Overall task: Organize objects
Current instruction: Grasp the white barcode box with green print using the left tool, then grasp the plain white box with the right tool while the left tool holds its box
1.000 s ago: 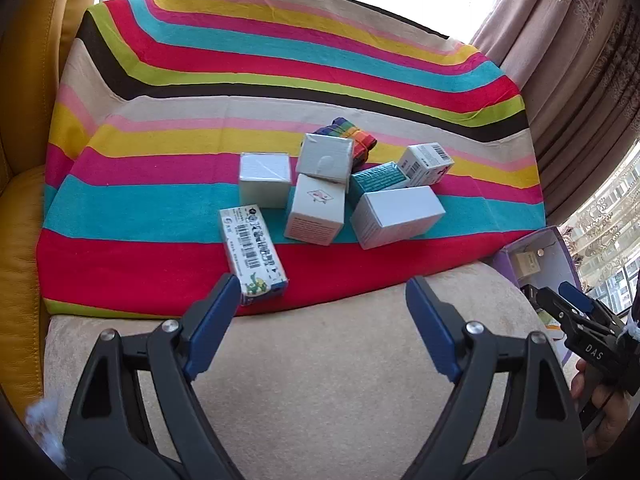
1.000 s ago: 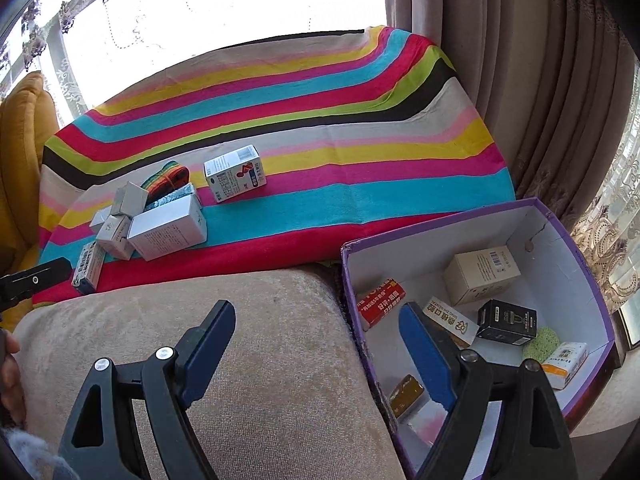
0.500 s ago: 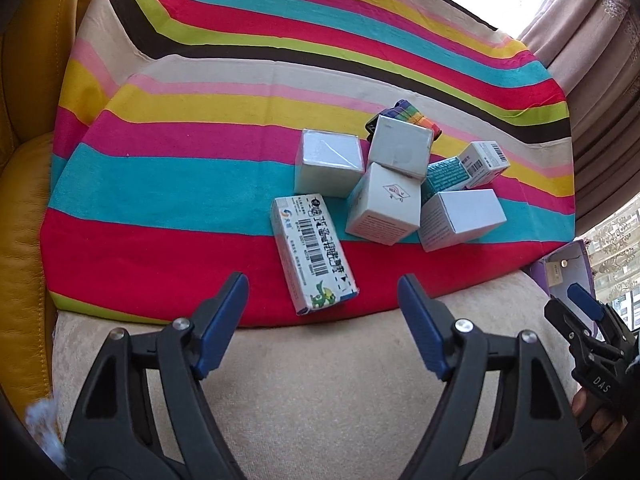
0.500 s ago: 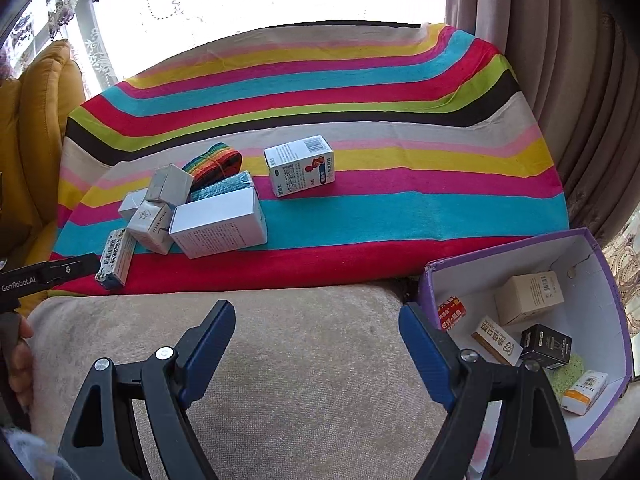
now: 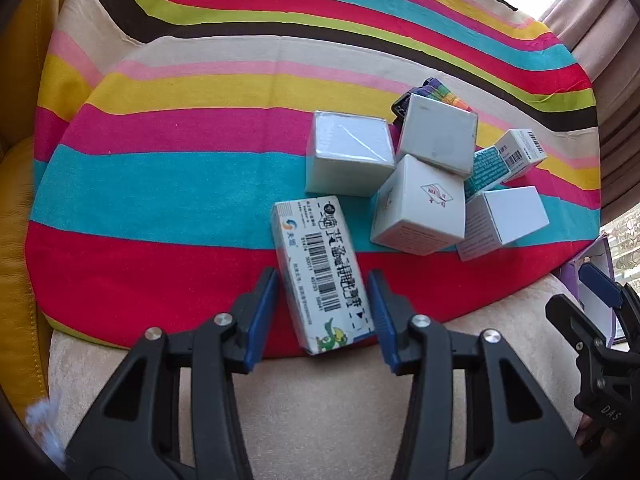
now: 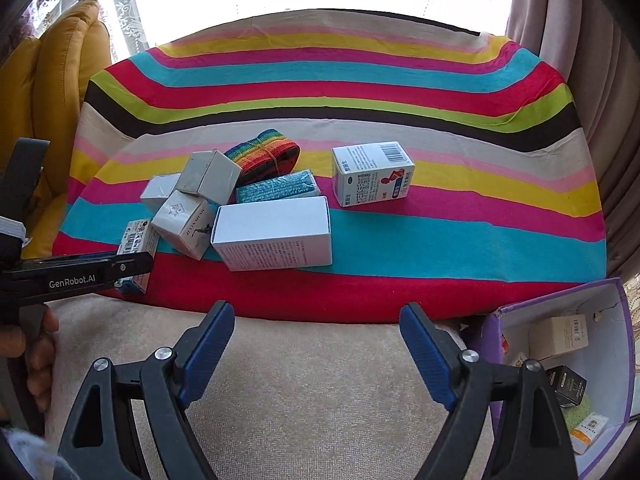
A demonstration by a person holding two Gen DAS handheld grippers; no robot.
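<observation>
A long white box with barcodes and a green cartoon [image 5: 320,264] lies on the striped cloth [image 5: 160,184], nearest of a cluster of small boxes. My left gripper [image 5: 324,280] straddles its near end and its jaws are closing. The right pad meets the box edge, while a sliver of red cloth shows beside the left pad. In the right wrist view the same box [image 6: 138,240] sits partly behind the left gripper [image 6: 80,268]. My right gripper [image 6: 316,312] hangs open over the beige cushion [image 6: 320,380] with nothing between its fingers.
Behind the barcode box lie several white boxes [image 5: 420,204], a teal box [image 6: 276,190], a rainbow band [image 6: 264,156] and a blue-and-white medicine box [image 6: 372,174]. A purple-rimmed open box [image 6: 560,296] with several small packages stands at the right. Yellow cushions [image 6: 60,100] flank the left.
My left gripper has come down and forward over the barcode box and its jaws have narrowed around it. The right gripper has swung left, so the purple box slid to the frame's edge.
</observation>
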